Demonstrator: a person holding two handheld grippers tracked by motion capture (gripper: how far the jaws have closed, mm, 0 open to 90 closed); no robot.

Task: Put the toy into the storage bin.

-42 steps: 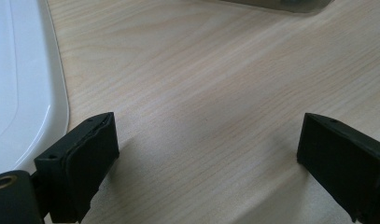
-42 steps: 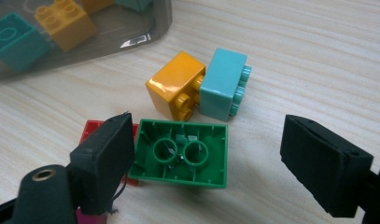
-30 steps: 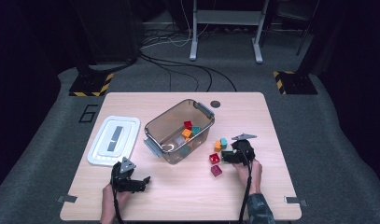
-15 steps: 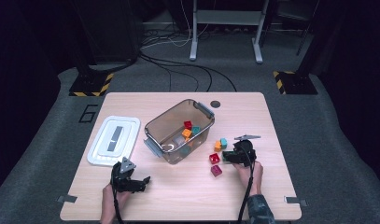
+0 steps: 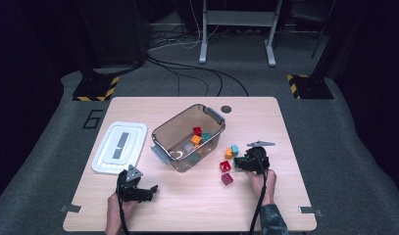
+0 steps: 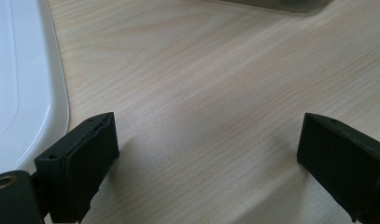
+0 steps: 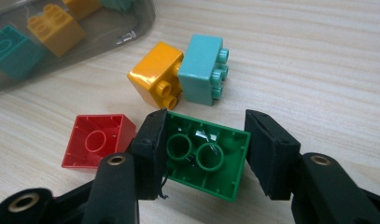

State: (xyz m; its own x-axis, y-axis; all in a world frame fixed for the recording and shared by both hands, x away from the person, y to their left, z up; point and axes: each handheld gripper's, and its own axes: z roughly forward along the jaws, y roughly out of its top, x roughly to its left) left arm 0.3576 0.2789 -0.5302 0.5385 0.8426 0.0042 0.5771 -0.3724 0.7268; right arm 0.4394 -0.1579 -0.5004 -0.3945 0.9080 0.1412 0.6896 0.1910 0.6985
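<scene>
White lid cut off by left edge of left claw view. Bin cropped at top-left of right claw view. Green brick: near edge and left end hidden behind claw pads. In high view, brick in right claw too small to make out.

Wooden table: white lid, clear bin, and loose orange, teal and red blocks are laid on it.

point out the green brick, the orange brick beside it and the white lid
green brick (image 7: 204, 161), right gripper view, its hollow underside
orange brick (image 7: 152, 77), right gripper view, its smooth side face
white lid (image 5: 119, 147), high view, its flat top
</scene>
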